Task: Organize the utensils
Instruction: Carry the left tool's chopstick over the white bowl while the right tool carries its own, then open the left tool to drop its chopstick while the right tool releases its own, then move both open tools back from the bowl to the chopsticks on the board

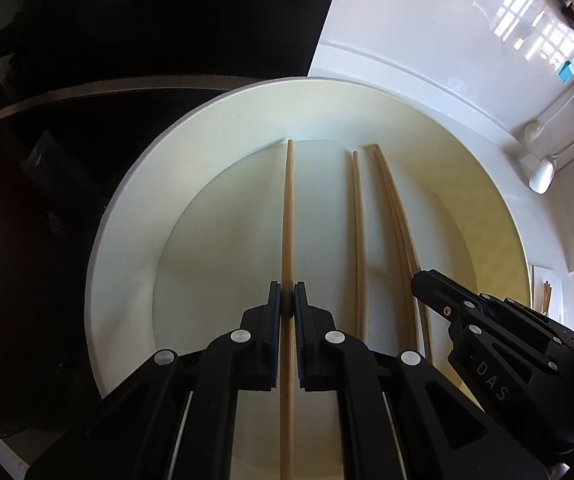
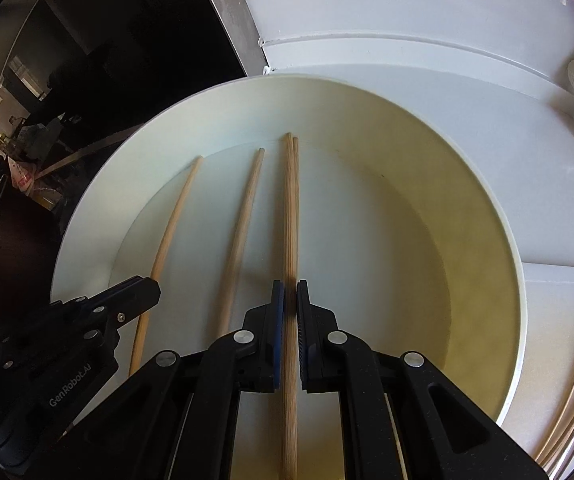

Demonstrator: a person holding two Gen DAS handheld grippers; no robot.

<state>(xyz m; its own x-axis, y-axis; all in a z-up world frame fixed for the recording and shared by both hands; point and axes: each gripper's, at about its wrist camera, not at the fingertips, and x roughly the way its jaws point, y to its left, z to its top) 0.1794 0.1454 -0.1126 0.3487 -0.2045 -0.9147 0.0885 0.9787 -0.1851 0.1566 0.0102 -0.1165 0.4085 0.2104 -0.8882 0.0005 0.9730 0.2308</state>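
Wooden chopsticks sit clamped in both black tools: the left tool (image 1: pixel 288 300) is closed on a single chopstick (image 1: pixel 288 216), the right tool (image 2: pixel 290 298) on a pair of chopsticks (image 2: pixel 291 208) (lying flush together). A loose chopstick (image 1: pixel 358 232) lies between them. All reach toward twelve o'clock across the white bowl (image 1: pixel 127 216), which stands on a white worktop (image 1: pixel 427 24).

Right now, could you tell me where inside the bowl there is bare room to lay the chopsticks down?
The right part of the bowl, between the right hand-held gripper's chopsticks and the rim, is bare. The left part is crowded: a loose chopstick, the left hand-held gripper and its chopstick.
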